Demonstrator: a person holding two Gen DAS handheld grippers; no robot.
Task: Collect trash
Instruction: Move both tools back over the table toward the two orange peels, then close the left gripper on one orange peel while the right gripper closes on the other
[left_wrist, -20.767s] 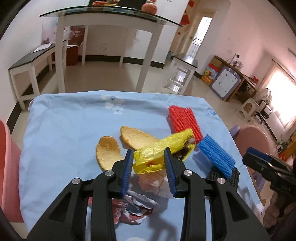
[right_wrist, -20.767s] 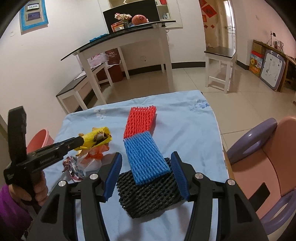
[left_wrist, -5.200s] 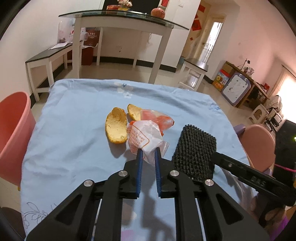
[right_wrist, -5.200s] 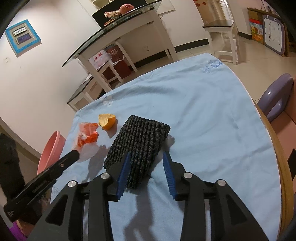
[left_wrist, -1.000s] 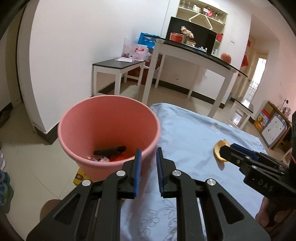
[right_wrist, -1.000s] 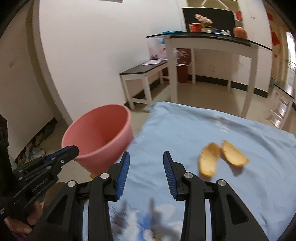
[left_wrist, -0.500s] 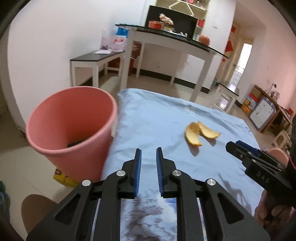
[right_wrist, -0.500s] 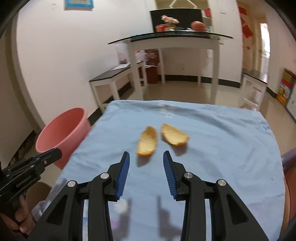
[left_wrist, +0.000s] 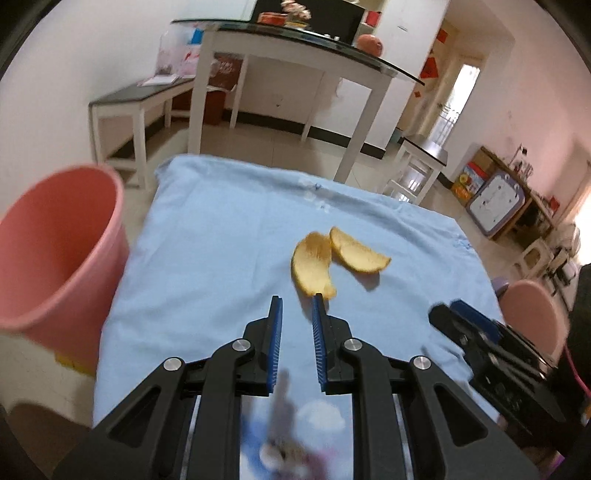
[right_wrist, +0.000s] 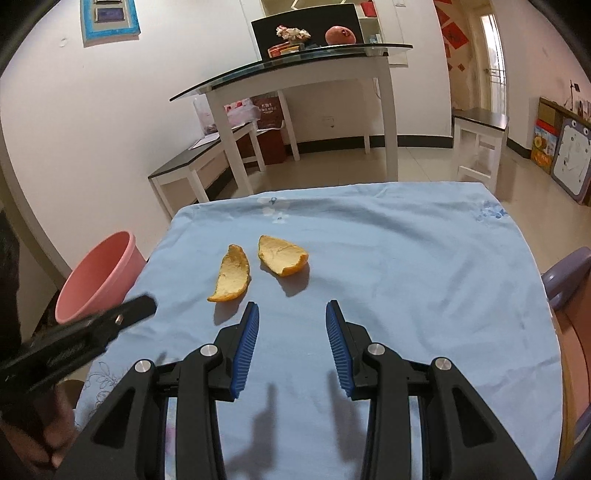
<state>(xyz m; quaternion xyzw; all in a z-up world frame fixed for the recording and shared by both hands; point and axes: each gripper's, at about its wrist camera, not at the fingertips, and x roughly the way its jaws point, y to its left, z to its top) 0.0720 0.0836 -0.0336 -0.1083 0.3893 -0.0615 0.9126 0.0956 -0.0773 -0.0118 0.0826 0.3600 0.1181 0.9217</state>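
Peels (right_wrist: 258, 269): on cloth | bucket (right_wrist: 99, 280): inside hidden | left tongs (left_wrist: 296, 308) narrow, right tongs (right_wrist: 291, 314) wide, both empty

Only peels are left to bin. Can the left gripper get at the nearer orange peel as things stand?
Probably yes: the left gripper is empty, its jaws slightly apart, and the nearer orange peel lies just ahead on the blue cloth with nothing between.

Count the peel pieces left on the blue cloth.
2. One peel lies nearer the pink bucket; the other peel sits just beside it, away from the bucket. None seems hidden.
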